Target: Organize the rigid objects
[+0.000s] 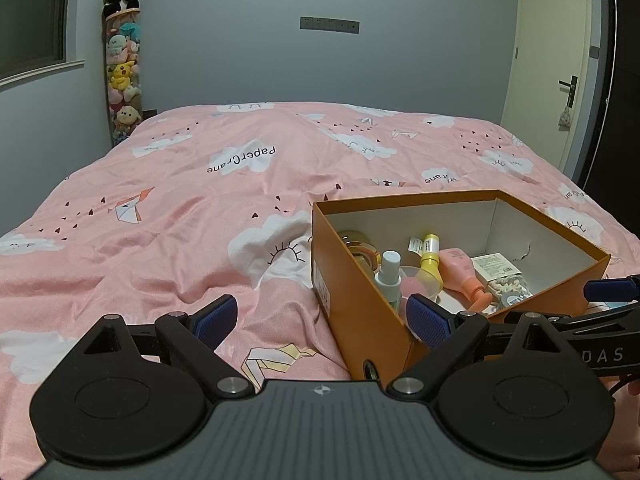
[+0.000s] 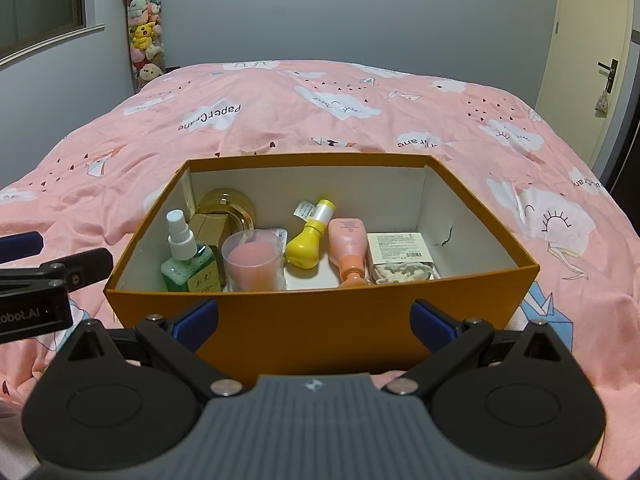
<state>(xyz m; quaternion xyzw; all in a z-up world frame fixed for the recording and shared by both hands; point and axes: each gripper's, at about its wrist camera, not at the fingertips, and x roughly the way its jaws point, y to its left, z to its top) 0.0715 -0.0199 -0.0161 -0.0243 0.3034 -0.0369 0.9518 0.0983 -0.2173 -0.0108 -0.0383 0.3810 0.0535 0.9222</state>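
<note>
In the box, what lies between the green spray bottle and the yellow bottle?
A clear cup holding a pink sponge stands between the green spray bottle and the yellow bottle, shown best in the right wrist view.

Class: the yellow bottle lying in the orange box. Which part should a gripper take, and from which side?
Take the yellow bottle at its narrow neck, from above: it lies flat in the orange box, pale cap toward the far wall, bulb wider, neighbours close on both sides.
</note>
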